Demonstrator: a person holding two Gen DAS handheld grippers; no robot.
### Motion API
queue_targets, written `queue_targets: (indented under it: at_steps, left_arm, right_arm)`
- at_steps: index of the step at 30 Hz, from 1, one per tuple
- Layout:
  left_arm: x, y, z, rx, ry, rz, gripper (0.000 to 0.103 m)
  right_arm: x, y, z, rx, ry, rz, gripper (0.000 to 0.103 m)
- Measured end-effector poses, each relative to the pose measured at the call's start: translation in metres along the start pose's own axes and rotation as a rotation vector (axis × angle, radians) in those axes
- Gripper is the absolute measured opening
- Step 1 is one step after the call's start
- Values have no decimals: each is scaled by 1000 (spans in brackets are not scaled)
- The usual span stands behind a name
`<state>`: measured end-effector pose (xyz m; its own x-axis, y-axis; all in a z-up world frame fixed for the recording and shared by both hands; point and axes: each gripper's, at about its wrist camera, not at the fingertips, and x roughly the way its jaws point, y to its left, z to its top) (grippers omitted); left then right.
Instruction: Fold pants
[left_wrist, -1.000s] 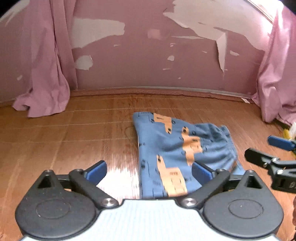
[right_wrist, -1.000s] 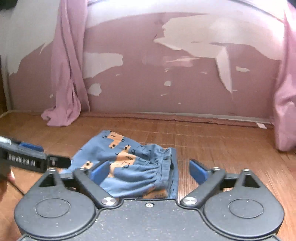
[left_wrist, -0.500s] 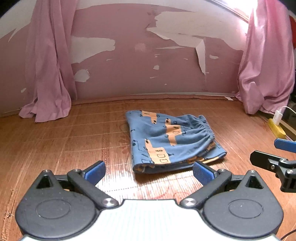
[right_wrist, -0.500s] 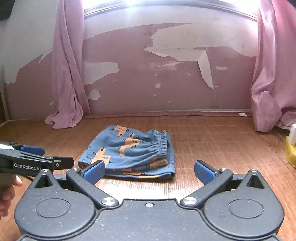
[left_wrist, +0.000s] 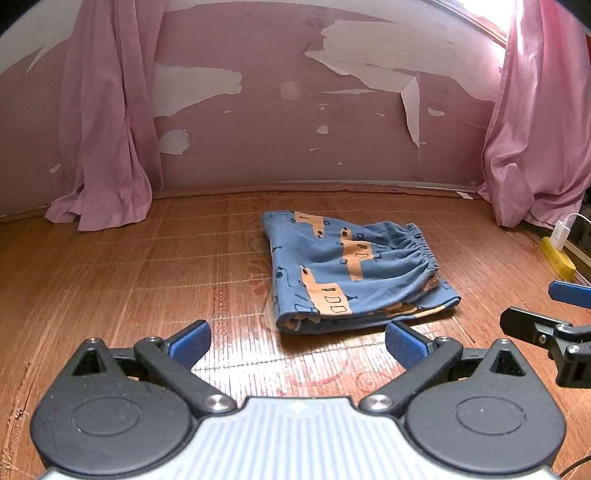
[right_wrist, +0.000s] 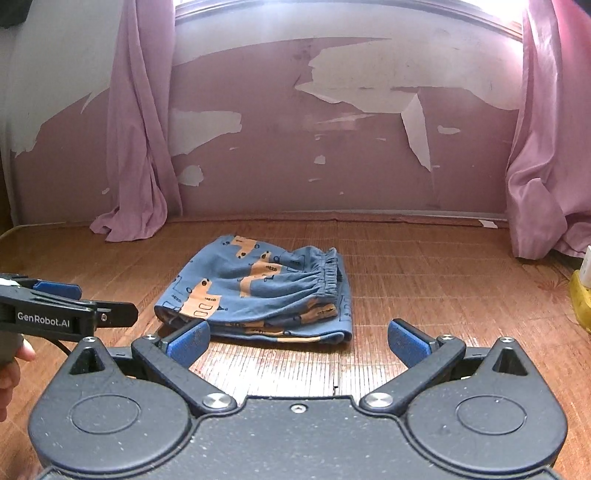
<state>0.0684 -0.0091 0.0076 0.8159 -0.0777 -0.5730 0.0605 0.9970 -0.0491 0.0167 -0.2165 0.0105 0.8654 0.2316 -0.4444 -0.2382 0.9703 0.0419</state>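
A: Where are the pants (left_wrist: 351, 269) right now?

B: Lying folded into a compact bundle on the wooden floor (left_wrist: 147, 280), in front of the peeling pink wall (left_wrist: 288, 129). Blue fabric with orange vehicle prints; the gathered elastic waistband sits on the right side, and the folded edge faces the cameras.

A: Is either gripper touching them?

B: No. The left gripper (left_wrist: 295, 339) hangs short of the near edge with its blue-padded fingers (left_wrist: 188, 339) spread wide — nothing between them but bare floor. The right gripper (right_wrist: 297, 338) is the same: fingers (right_wrist: 406, 341) apart, empty, with the bundle just beyond the tips.

A: Can each camera see the other tool?

B: Yes. In the left wrist view the right gripper's black finger pokes in at the right edge. In the right wrist view the left gripper comes in from the left, with part of a hand (right_wrist: 11, 369) behind it.

A: Anything else around?

B: A pink curtain (left_wrist: 107, 147) pools on the floor at each side of the wall, and a yellow power strip (left_wrist: 557, 258) with a white plug lies far right — well apart from the pants.
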Motion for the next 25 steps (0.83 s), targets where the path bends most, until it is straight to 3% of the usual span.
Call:
queue_targets:
  at_steps: [10,19,25]
  left_arm:
    - [1,-1,0,-4,24,7,103]
    - [5,3,0,-54,68,-57,102]
    - [6,6,0,-71,78,-42,102]
  right_arm:
    - [1,2,-1,-9,10,9,102]
    - [2,3,-2,-18,15,17,102]
    - [3,4,-2,-25,17,18,102]
